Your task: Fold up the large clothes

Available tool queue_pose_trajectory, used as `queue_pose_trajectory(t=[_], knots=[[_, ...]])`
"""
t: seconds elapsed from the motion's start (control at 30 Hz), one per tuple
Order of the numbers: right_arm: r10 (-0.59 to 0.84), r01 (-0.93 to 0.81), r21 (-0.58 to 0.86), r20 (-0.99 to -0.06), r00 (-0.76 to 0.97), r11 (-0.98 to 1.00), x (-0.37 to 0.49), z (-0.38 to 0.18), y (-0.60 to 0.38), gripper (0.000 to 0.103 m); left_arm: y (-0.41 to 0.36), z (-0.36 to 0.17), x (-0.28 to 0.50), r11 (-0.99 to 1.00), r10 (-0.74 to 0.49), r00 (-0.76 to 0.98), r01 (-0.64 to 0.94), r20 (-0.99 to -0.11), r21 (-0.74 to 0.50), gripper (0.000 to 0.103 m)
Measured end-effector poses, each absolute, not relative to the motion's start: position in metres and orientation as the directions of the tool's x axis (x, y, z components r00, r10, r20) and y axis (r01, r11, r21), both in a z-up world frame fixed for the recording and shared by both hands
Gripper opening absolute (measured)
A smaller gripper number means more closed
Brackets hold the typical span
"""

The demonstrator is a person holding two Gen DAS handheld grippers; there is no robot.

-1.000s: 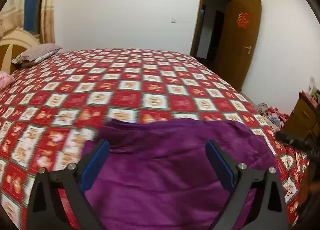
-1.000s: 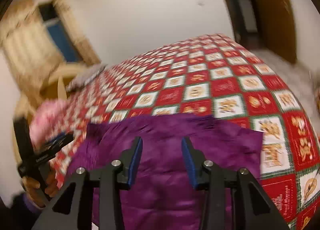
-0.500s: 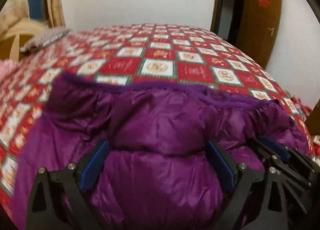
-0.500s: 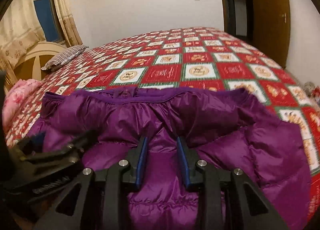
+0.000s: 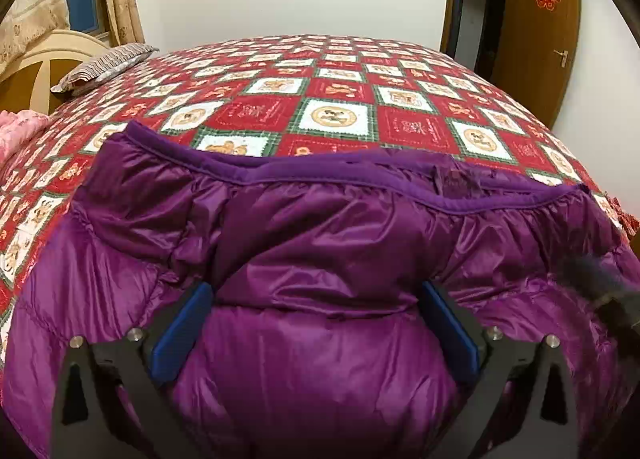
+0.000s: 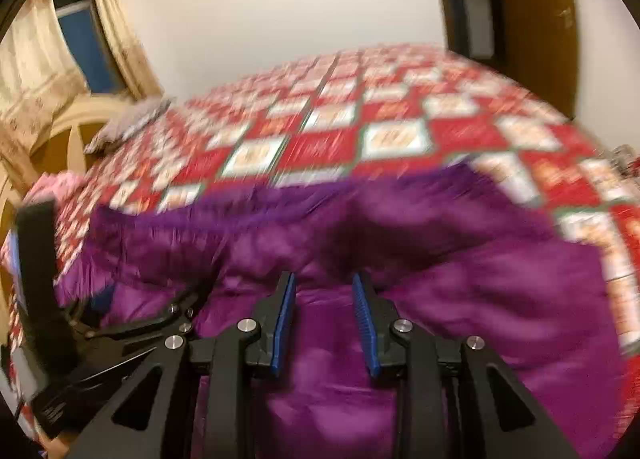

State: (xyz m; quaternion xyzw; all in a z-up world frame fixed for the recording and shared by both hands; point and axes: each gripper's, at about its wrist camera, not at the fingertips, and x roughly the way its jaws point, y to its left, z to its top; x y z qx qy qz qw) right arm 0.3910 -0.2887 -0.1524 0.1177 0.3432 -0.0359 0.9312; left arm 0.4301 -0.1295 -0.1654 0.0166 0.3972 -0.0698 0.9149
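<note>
From my left wrist camera, the purple puffy jacket (image 5: 320,259) lies on the bed (image 5: 340,99) with the red checked cover, at the near edge. My left gripper (image 5: 316,323) has its fingers spread wide, and a bulge of jacket sits between them. A striped pillow (image 5: 104,67) lies at the bed's far left corner.

From my right wrist camera, blurry, my right gripper (image 6: 324,323) is partly open over the jacket (image 6: 460,279), pinching nothing. My left gripper (image 6: 132,323) is beside it.
</note>
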Motion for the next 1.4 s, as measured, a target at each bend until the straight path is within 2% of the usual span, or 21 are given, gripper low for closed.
queue_pose_trajectory(t=[0.1,0.23,0.3,0.4,0.67,0.8,0.9,0.97,1.07,1.2,1.3,1.4], knots=[[-0.114,0.231,0.100,-0.645,0.756,0.968,0.375,-0.138,-0.314,0.031,-0.129,-0.166,0.431,0.990,-0.116,0.674,0.141,-0.730,-0.027,0.103],[-0.197,0.321,0.052,-0.695,0.691,0.946,0.368,-0.159,-0.351,0.031,-0.129,-0.166,0.430,0.990,-0.117,0.674,0.142,-0.730,-0.027,0.103],[-0.149,0.315,0.114,-0.700,0.698,0.942,0.369,-0.174,-0.362,0.031,-0.130,-0.166,0.431,0.990,-0.115,0.674,0.142,-0.730,-0.024,0.103],[-0.133,0.311,0.134,-0.697,0.704,0.941,0.375,-0.180,-0.368,0.031,-0.131,-0.166,0.431,0.990,-0.111,0.674,0.139,-0.731,-0.021,0.103],[-0.159,0.318,0.102,-0.700,0.696,0.943,0.377,-0.180,-0.362,0.031,-0.131,-0.165,0.431,0.989,-0.115,0.663,0.144,-0.740,-0.024,0.103],[-0.159,0.314,0.072,-0.744,0.649,0.947,0.379,-0.169,-0.359,0.031,-0.117,-0.151,0.418,0.988,-0.128,0.657,0.153,-0.743,-0.034,0.103],[-0.193,0.334,0.098,-0.651,0.734,0.937,0.348,-0.133,-0.347,0.031,-0.090,-0.133,0.396,0.985,-0.162,0.680,0.158,-0.715,-0.073,0.103],[-0.134,0.266,0.142,-0.590,0.796,0.953,0.321,-0.110,-0.323,0.026,-0.062,-0.123,0.380,0.986,-0.162,0.703,0.130,-0.693,-0.099,0.103],[-0.076,0.193,0.148,-0.569,0.819,0.970,0.296,-0.103,-0.281,0.023,-0.025,-0.120,0.360,0.991,-0.104,0.721,0.018,-0.685,-0.131,0.103],[0.022,0.106,0.182,-0.586,0.810,0.978,0.291,-0.118,-0.228,0.022,0.004,-0.126,0.337,0.989,-0.046,0.740,-0.063,-0.672,-0.136,0.103],[0.041,0.063,0.152,-0.599,0.800,0.986,0.303,-0.130,-0.200,0.022,0.014,-0.133,0.330,0.988,-0.020,0.747,-0.088,-0.664,-0.129,0.103],[0.029,0.056,0.115,-0.627,0.779,0.992,0.316,-0.145,-0.182,0.022,0.022,-0.144,0.327,0.977,-0.029,0.744,-0.120,-0.668,-0.176,0.103]])
